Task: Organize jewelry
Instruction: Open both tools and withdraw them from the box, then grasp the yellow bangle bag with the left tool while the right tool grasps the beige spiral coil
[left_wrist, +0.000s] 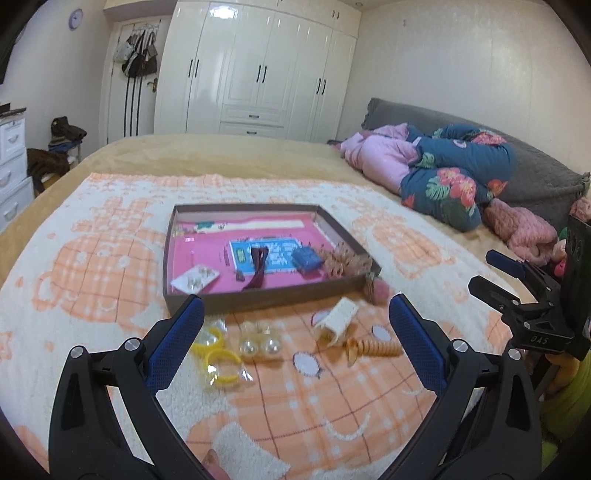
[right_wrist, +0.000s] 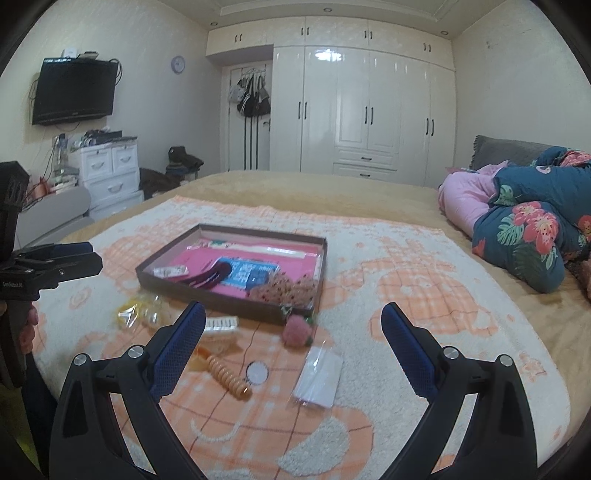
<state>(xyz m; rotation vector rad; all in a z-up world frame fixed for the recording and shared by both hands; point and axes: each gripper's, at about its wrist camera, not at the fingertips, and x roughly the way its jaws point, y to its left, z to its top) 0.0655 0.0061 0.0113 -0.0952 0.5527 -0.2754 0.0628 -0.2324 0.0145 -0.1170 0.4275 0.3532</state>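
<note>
Left gripper (left_wrist: 295, 325): jaws spread wide, nothing between the blue pads, low in frame centre. Right gripper (right_wrist: 293, 332): jaws equally wide, empty, also low centre.

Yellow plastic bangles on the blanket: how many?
2: one yellow plastic bangle beside the left tool's left finger, the other yellow bangle just nearer the camera. More may hide under wrapping.

One tray (left_wrist: 258, 295); two yellow bangles (left_wrist: 218, 354); two clear pearl baubles (left_wrist: 258, 347); one orange spiral clip (right_wrist: 229, 376); one pink pompom (right_wrist: 297, 330); one white packet (right_wrist: 319, 376).
</note>
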